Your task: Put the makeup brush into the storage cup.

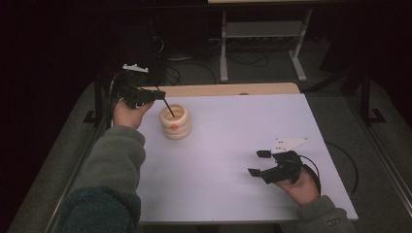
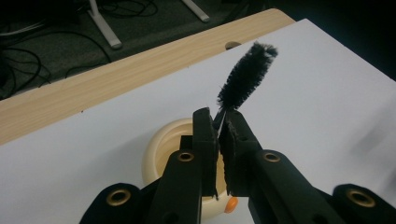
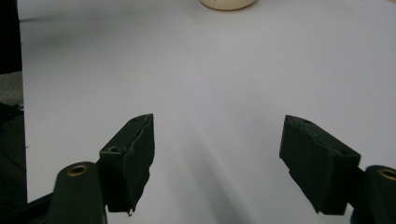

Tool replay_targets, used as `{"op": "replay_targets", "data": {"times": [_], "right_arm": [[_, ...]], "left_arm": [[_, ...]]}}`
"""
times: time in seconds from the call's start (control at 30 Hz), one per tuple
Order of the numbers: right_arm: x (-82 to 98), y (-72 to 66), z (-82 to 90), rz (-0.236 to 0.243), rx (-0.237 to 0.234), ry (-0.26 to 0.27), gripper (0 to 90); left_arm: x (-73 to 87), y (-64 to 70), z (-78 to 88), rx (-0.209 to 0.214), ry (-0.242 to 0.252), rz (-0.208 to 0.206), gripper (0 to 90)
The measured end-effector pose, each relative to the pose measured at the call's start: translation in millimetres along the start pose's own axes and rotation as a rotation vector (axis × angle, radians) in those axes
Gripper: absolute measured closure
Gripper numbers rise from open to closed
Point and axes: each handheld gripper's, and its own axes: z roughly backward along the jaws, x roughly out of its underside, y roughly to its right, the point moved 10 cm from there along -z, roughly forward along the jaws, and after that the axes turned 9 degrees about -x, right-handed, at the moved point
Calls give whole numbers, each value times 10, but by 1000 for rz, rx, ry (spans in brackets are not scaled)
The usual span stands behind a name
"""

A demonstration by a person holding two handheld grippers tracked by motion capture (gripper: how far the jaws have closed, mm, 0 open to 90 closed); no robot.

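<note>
The left claw [image 2: 218, 140] hides most of the cream pot [image 2: 161, 149]; the pot's inside cannot be made out.

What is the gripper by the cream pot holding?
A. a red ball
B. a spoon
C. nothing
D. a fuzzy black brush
D: the left gripper is shut on a brush with fuzzy black bristles, held over the pot.

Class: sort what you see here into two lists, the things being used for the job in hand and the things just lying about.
In use:
left hand-held gripper, shut on the black brush
cream ribbed pot, which the brush handle points into

Lying about:
right hand-held gripper, open, holding nothing
white table
cables on the floor
</note>
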Motion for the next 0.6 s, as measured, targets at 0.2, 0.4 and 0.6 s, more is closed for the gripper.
{"op": "replay_targets", "data": {"times": [0.2,0.4,0.6], "right_arm": [[3,-4,-2,-4,-1,-3,257],[0,-1,5,-3,0,0,257],[-1,2,3,-1,0,0,257]], "left_arm": [[41,11,-49,0,-2,6,847],[119,20,-116,4,-9,14,846],[176,2,-151,0,-7,29,846]]}}
